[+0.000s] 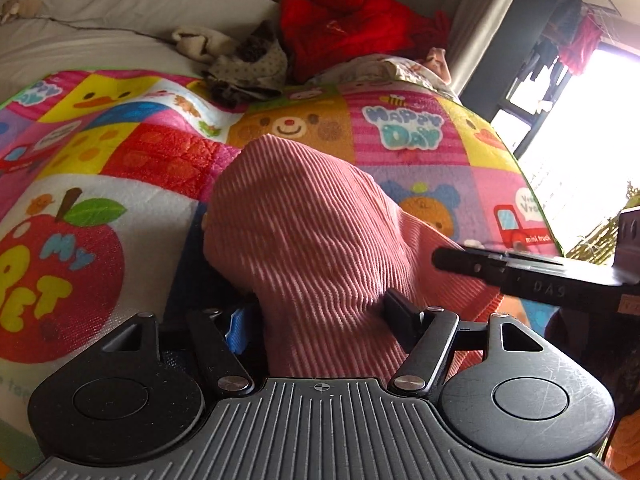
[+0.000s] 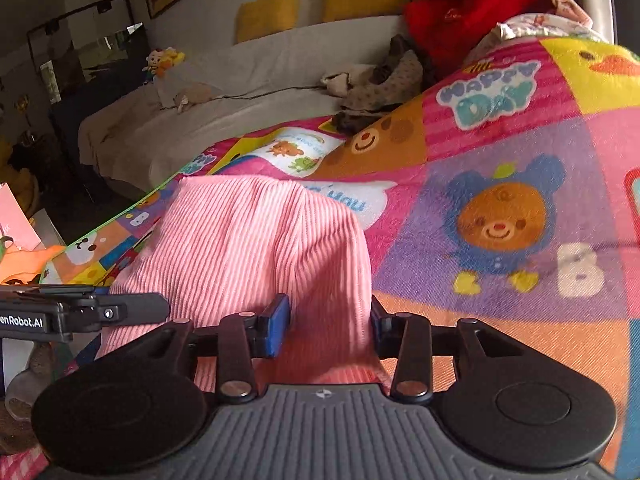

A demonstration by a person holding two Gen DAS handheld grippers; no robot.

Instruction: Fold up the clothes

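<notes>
A pink ribbed garment (image 1: 304,224) lies bunched over the colourful cartoon quilt (image 1: 120,152). My left gripper (image 1: 320,316) is shut on a fold of it, with the cloth draped up over the fingers. In the right wrist view the same pink garment (image 2: 260,240) hangs over my right gripper (image 2: 330,326), which is shut on its near edge. The other gripper's black finger (image 1: 500,268) reaches in from the right in the left view, and from the left in the right view (image 2: 100,310). Most fingertips are hidden by cloth.
A red plush cushion (image 1: 344,20) and a heap of grey and beige clothes (image 1: 244,60) lie at the far side of the quilt. A beige bed sheet (image 2: 220,120) with yellow pillows (image 2: 268,12) lies behind. A bright window (image 1: 580,140) is to the right.
</notes>
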